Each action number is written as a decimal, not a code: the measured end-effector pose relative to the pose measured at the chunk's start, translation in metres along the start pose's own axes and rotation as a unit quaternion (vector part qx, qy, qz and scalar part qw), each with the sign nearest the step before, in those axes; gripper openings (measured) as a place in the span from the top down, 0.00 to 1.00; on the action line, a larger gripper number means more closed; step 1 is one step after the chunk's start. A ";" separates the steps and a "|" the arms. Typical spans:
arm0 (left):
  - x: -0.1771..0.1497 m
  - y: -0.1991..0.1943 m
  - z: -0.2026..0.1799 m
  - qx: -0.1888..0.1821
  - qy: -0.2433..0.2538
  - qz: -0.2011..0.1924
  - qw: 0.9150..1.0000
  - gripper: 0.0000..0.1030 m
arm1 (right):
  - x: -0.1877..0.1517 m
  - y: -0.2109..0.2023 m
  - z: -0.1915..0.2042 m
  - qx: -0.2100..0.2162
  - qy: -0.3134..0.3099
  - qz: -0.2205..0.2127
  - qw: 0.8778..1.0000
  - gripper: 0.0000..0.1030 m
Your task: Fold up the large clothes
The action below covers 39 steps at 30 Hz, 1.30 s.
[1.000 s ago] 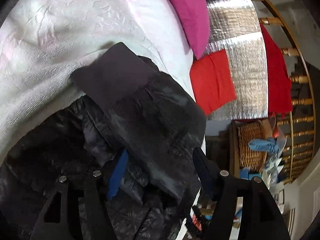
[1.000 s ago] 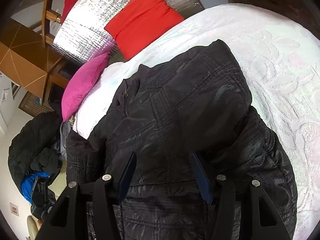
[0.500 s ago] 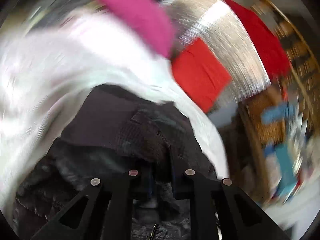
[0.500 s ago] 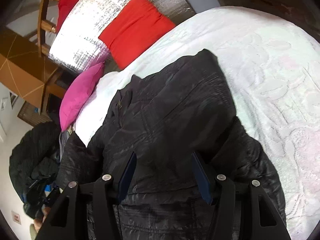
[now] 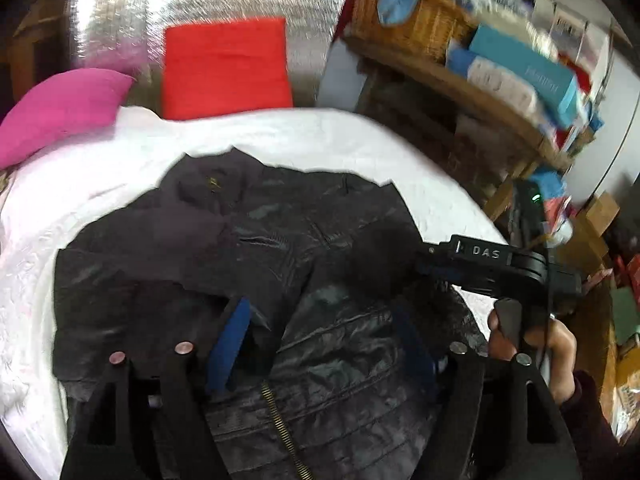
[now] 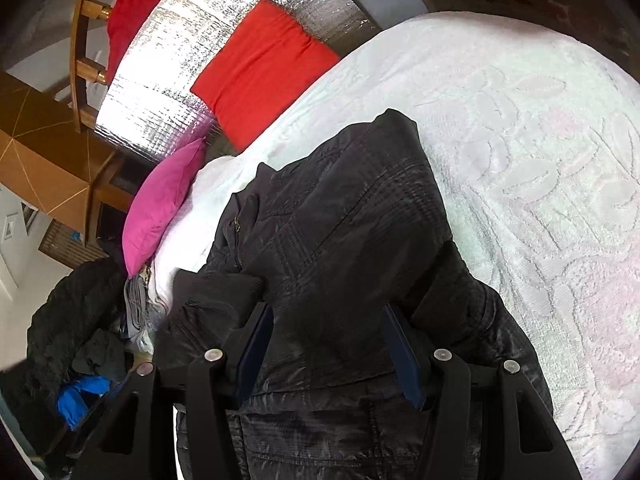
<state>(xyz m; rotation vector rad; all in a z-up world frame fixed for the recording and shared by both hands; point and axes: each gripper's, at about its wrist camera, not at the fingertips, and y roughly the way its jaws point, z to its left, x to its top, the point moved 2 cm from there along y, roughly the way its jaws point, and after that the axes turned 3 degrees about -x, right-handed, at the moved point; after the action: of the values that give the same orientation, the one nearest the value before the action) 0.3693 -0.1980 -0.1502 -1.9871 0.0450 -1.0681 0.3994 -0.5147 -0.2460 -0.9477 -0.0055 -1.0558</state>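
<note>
Left gripper (image 5: 320, 344): jaws released, having let go the sleeve clamped half a second ago. Right gripper (image 6: 328, 344): jaws spread, unchanged, over the black jacket (image 5: 248, 280). Jacket lies on the white bedspread (image 6: 540, 160), sleeve folded across the chest. Judgement: sleeve fold done.

A black jacket (image 5: 256, 280) lies spread on a white bed (image 5: 400, 148), its brass zip running toward the near edge. The left claw (image 5: 324, 340) hangs over it with its blue-lined fingers (image 5: 230, 340) wide apart. At the right, the right claw (image 5: 424, 264) reaches onto the jacket's edge, held by a hand (image 5: 556, 344). Far off, a pink pillow (image 5: 56, 108) and a red cushion (image 5: 226, 66) lean against a silver panel (image 5: 120, 20). A cluttered wooden shelf (image 5: 460, 84) stands far right.
</note>
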 end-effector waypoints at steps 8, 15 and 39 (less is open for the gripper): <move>-0.036 -0.054 0.124 0.030 -0.207 -0.118 0.971 0.18 | -0.017 -0.007 0.041 -0.010 -0.092 -0.007 0.996 0.41; -0.083 -0.015 0.204 0.080 -0.371 -0.068 0.923 0.32 | -0.057 -0.021 0.125 -0.034 -0.255 -0.062 0.964 0.25; -0.086 0.005 0.207 0.107 -0.318 -0.020 0.942 0.39 | -0.051 0.033 0.027 -0.014 0.023 0.043 0.999 0.20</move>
<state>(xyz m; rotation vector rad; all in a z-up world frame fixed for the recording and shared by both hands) 0.4604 -0.0291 -0.2660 -2.0450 -0.4396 -0.3901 0.4079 -0.4546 -0.2724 -0.9402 0.0879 -1.0013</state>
